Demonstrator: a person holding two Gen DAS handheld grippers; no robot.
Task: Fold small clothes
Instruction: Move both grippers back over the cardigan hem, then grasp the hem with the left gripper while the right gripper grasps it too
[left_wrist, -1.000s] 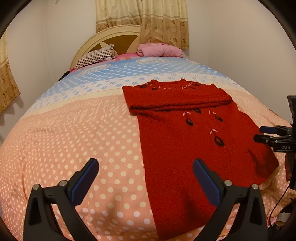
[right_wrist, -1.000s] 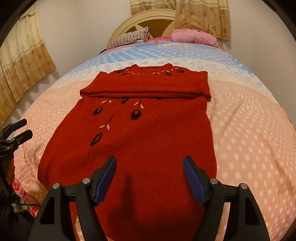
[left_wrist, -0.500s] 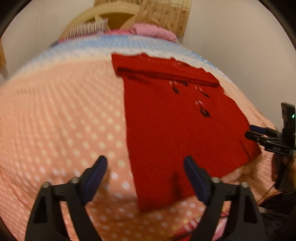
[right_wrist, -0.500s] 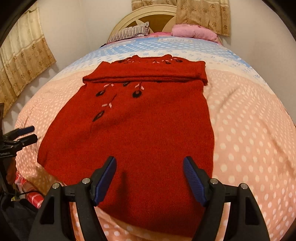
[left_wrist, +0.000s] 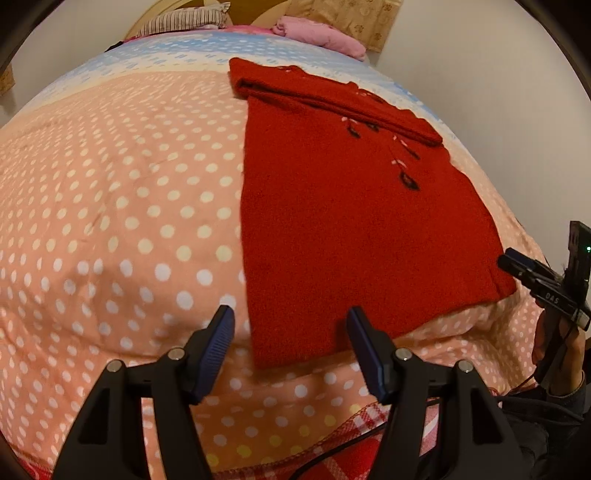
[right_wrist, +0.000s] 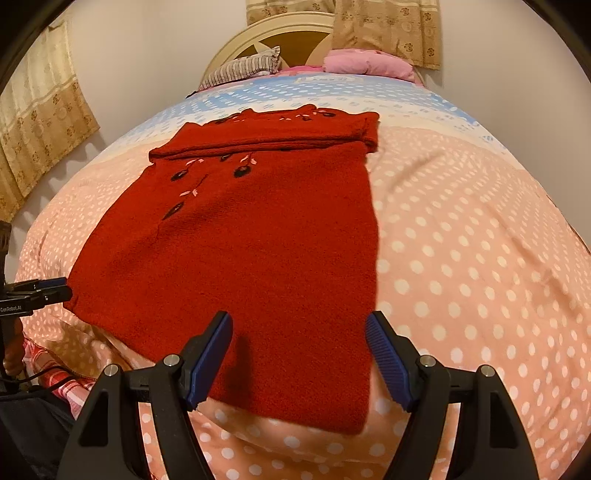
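Both wrist cameras look steeply down, close over the bed's foot; both see the sweater (left_wrist: 351, 229).

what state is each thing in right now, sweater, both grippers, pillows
red sweater: flat on the bed, top part folded over, hem unfolded
left gripper: open, jaws just been closing, over the hem corner, not gripping
right gripper: open over the hem, nothing gripped
pink pillow: at the headboard
striped pillow: at the headboard

Open polka-dot bedspread (right_wrist: 461, 258) beside red sweater (right_wrist: 258, 240); pillows (right_wrist: 365, 62) far.
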